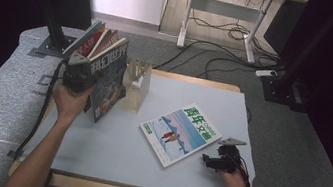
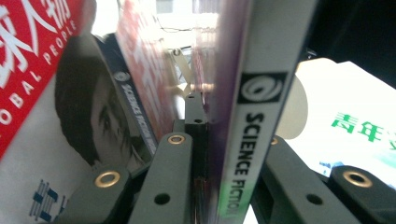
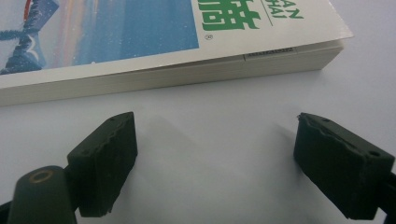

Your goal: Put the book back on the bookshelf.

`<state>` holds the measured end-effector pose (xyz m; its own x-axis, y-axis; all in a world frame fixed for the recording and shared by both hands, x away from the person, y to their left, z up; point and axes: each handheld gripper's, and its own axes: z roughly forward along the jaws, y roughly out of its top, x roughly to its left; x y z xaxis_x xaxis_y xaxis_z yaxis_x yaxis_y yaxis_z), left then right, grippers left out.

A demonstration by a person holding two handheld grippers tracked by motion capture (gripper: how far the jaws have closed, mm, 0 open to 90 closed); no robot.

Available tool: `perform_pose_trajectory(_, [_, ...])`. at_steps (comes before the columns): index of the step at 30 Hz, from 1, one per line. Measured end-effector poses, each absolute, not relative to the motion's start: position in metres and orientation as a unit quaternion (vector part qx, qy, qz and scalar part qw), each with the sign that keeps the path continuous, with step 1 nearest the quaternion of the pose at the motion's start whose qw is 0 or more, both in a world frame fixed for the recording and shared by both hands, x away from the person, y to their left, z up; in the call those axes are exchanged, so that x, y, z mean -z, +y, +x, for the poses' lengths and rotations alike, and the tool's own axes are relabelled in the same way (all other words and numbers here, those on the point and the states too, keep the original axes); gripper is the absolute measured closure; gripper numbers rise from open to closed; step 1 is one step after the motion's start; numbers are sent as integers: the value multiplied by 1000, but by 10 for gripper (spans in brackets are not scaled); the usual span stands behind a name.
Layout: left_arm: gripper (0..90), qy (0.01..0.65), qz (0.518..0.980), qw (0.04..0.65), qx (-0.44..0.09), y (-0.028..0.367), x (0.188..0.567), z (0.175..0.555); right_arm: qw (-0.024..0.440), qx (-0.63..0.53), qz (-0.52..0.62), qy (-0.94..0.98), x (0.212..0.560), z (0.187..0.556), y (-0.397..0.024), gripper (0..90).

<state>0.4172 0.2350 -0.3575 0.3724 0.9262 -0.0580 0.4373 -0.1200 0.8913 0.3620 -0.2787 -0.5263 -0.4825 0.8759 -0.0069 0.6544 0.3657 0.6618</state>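
My left gripper (image 1: 87, 77) is raised at the table's back left, shut on the spine edge of a dark science fiction magazine (image 1: 109, 83) that stands upright and tilted. In the left gripper view the jaws (image 2: 201, 116) pinch that magazine (image 2: 247, 140) by its white spine. A second magazine (image 1: 180, 133), with a blue and white cover and green characters, lies flat mid-table. My right gripper (image 1: 212, 160) rests low by its near right corner, open. Between its wide-apart pads (image 3: 107, 158) is bare table (image 3: 224, 186), and the flat magazine's page edge (image 3: 163, 77) lies just beyond.
Several other magazines (image 1: 92, 41) lean together behind the held one, among them a red-covered one (image 2: 32, 56). A light wooden rack (image 1: 137, 76) stands at the back of the grey table (image 1: 115, 151). Black posts and floor cables lie beyond the table.
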Motion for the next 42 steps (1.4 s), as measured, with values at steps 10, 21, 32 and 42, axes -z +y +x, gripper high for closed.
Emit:
perform_pose_trajectory(10, [829, 496, 681, 460, -282, 244, 351, 414, 192, -315, 480, 796, 530, 359, -280, 108])
perform_pose_trajectory(21, [828, 488, 680, 461, -295, 243, 340, 411, 196, -323, 480, 792, 531, 358, -281, 105])
perform_pose_trajectory(32, [828, 482, 678, 470, -294, 233, 335, 416, 196, -324, 480, 791, 532, 357, -281, 103])
perform_pose_trajectory(42, [828, 491, 674, 469, -291, 220, 347, 435, 197, -328, 479, 790, 533, 357, -282, 102])
